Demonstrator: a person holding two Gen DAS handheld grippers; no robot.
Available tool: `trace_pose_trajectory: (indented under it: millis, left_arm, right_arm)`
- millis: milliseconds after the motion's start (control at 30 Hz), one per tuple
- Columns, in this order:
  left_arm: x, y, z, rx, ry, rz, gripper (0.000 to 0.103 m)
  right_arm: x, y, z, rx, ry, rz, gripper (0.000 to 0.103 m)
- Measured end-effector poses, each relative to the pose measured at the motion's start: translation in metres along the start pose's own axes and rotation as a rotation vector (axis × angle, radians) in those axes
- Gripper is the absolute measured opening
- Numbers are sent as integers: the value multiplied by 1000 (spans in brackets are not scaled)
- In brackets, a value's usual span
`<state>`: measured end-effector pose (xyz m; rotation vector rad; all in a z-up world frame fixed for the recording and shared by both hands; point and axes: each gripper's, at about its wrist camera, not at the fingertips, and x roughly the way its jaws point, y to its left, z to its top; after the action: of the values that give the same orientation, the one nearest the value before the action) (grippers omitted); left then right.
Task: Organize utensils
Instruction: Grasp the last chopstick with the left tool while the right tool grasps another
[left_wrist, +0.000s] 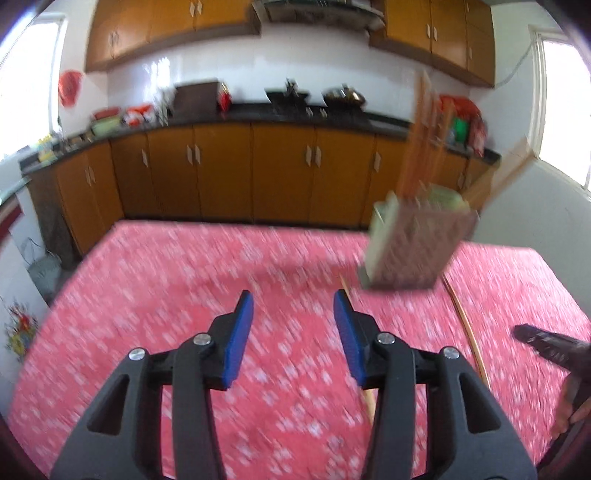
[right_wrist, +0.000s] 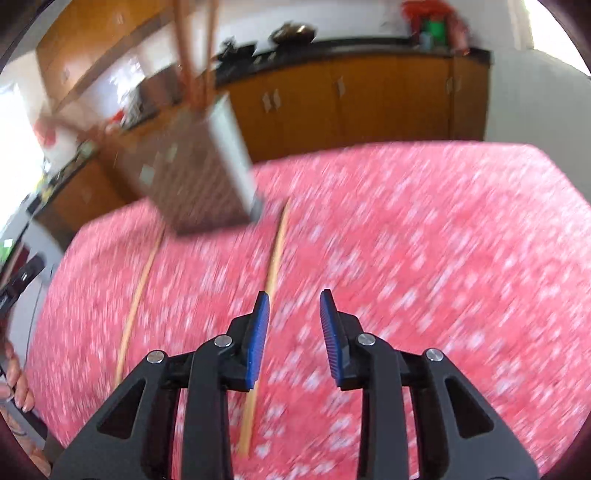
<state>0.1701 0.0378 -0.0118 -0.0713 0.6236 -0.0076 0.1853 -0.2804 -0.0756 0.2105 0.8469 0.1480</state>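
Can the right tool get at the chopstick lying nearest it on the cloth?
Probably yes: the right tool is open and empty, the chopstick lies bare beside its left finger, and the utensil holder stands farther back.

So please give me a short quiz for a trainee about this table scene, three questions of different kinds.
1. True or false: both the left gripper and the right gripper are empty.
2. How many chopsticks, like this chopstick and the other chopstick, lie loose on the tablecloth?
3. Where do the other chopsticks stand? A) in the holder B) on the counter C) in a gripper

Key: 1 true; 2 two; 3 A
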Motion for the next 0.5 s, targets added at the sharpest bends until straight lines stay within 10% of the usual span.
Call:
trace_pose_trajectory:
  millis: [500]
  left_arm:
    - [48,-48,-60,41,218,-87,36]
  right_arm:
    - [26,-3,-23,4,46,-89,8]
